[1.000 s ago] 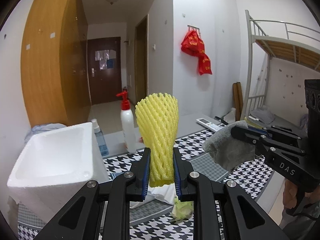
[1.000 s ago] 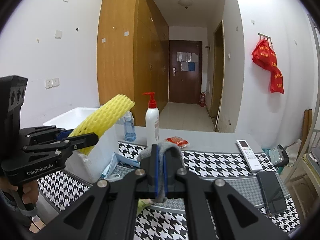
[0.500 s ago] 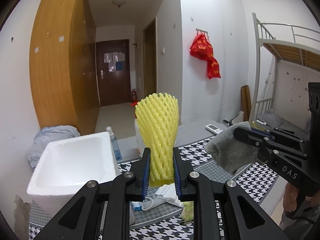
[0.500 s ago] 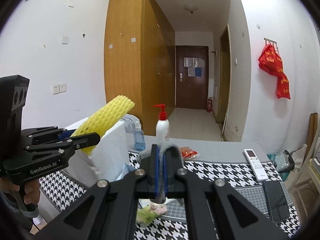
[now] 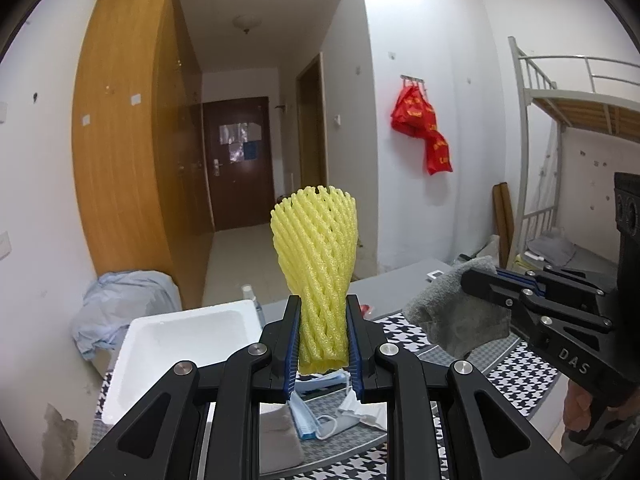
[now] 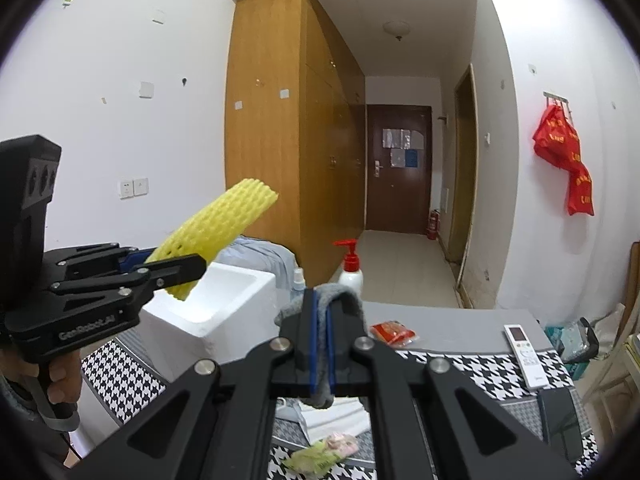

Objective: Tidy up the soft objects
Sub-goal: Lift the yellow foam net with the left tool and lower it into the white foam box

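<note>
At the lower centre of the left wrist view, the left tool (image 5: 322,344) is closed narrowly on a yellow foam net sleeve (image 5: 316,256), its pads pinching the lower end while the flared top stands upright. At the right edge of that view, the right tool (image 5: 472,280) is clamped tight on a grey cloth (image 5: 456,312) that bunches around its tips. In the right wrist view the cloth (image 6: 348,296) drapes over the fully closed pads at centre. A white foam box (image 5: 180,340) sits lower left on the houndstooth-patterned table (image 5: 516,372). Face masks (image 5: 320,420) lie below the left tool. A red-capped pump bottle (image 6: 350,268) stands behind the box.
</note>
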The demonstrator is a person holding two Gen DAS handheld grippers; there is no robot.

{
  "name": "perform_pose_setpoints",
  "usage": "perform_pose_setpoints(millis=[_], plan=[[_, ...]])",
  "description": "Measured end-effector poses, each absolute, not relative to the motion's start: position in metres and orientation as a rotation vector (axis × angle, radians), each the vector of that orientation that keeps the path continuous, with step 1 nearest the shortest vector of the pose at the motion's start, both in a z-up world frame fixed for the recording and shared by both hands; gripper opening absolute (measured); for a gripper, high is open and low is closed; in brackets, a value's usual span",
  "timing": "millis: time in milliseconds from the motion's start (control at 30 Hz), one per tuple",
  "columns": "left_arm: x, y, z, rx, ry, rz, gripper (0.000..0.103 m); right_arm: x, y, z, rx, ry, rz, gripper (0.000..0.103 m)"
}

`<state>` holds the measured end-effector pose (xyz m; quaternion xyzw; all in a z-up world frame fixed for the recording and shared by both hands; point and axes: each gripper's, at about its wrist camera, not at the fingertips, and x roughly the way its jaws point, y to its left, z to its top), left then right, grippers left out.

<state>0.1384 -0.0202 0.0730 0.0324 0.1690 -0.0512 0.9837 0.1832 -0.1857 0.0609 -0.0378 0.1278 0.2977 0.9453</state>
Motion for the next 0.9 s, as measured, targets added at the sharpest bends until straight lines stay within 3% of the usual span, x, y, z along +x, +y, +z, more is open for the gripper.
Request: perform_pose_setpoints(millis=[900], plan=[[0.132,0.043,0.074,0.015,0.356,0.092,0.022,0.189,-0.122,0.075,-0.104,0.214,0.77,0.006]])
